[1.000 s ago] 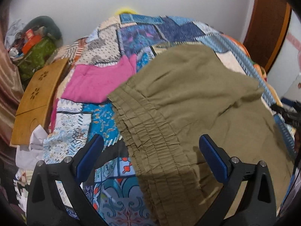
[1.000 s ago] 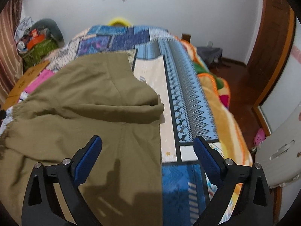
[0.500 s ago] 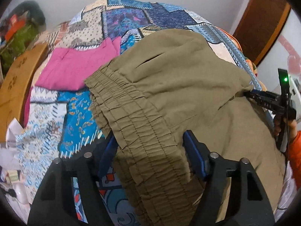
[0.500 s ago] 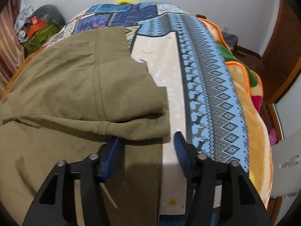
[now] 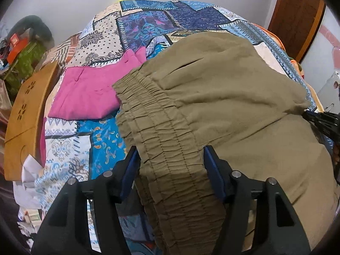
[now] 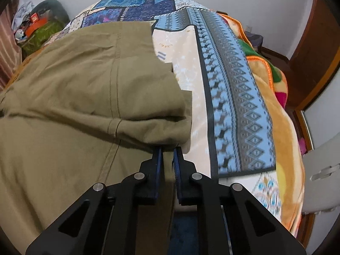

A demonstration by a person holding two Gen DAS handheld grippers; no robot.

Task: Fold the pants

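**Both grippers on the olive pants**

The bed [image 5: 148,21], under a patchwork quilt, fills both views. The pants [image 5: 223,97], olive and folded over on themselves, lie across the near part of the bed, their gathered waistband [image 5: 170,159] running toward the left wrist camera.

A pink garment [image 5: 85,97] lies flat on the bed just beyond the waistband and partly under it. A wooden board [image 5: 25,114] leans at the bed's left edge, and an orange blanket [image 6: 282,140] hangs over the bed's right side.

The left gripper [image 5: 171,165] straddles the waistband, its blue pads part-way apart with the bunched elastic between them, so it is not fully closed; whether it pinches the cloth cannot be told. The right gripper [image 6: 169,155] is clamped nearly together on the pants' folded edge nearest the bed's right side.
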